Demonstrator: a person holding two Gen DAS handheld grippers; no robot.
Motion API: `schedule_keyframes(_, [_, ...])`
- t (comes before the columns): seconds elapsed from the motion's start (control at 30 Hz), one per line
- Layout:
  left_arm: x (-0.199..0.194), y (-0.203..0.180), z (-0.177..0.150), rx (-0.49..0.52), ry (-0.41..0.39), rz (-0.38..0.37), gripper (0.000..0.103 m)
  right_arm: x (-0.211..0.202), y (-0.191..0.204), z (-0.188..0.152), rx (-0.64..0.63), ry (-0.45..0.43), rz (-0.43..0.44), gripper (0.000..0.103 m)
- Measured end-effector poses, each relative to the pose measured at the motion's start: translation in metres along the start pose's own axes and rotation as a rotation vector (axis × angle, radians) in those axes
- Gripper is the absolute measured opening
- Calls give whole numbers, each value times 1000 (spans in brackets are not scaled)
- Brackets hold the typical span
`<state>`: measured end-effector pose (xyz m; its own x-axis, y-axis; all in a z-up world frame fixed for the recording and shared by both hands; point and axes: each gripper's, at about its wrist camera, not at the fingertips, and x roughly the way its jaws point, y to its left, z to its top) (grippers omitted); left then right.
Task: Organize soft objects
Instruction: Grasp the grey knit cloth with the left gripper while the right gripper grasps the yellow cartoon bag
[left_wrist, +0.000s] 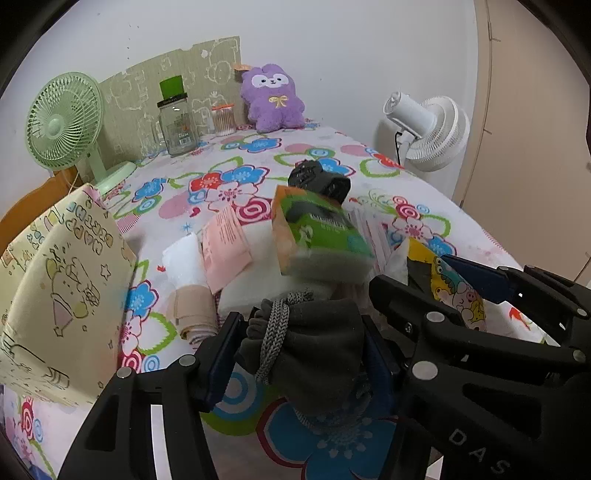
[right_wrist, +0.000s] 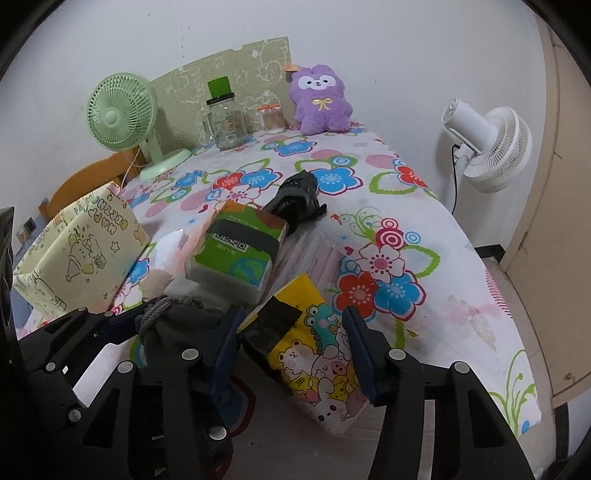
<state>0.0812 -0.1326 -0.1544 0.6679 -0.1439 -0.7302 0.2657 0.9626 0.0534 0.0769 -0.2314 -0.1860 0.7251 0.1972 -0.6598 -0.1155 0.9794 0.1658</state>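
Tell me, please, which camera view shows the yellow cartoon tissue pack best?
The right wrist view: the yellow cartoon tissue pack lies between the right gripper fingers, its printed animals and black tape visible. The left wrist view shows only a strip of it behind the right gripper's fingers.

The supporting surface was a table covered by a flower-print cloth (right_wrist: 388, 236). At the frame's upper left stood a green fan (right_wrist: 122, 110), a glass jar (right_wrist: 226, 123) and a purple plush toy (right_wrist: 321, 99). A cream box (right_wrist: 79, 258) rested at left. A grey drawstring pouch (left_wrist: 317, 347) and a yellow cartoon packet (right_wrist: 314, 354) lay at lower centre.
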Motion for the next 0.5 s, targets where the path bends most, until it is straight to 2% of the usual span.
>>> schedule_keyframes(0.37, [-23,3,20,-3,-56,-2,64,-23,4,19,6,-44,-16,56])
schedule_keyframes(0.5, [-29,6,28,-4,-46,7,64,-31,8,27,2,-61,-25,56])
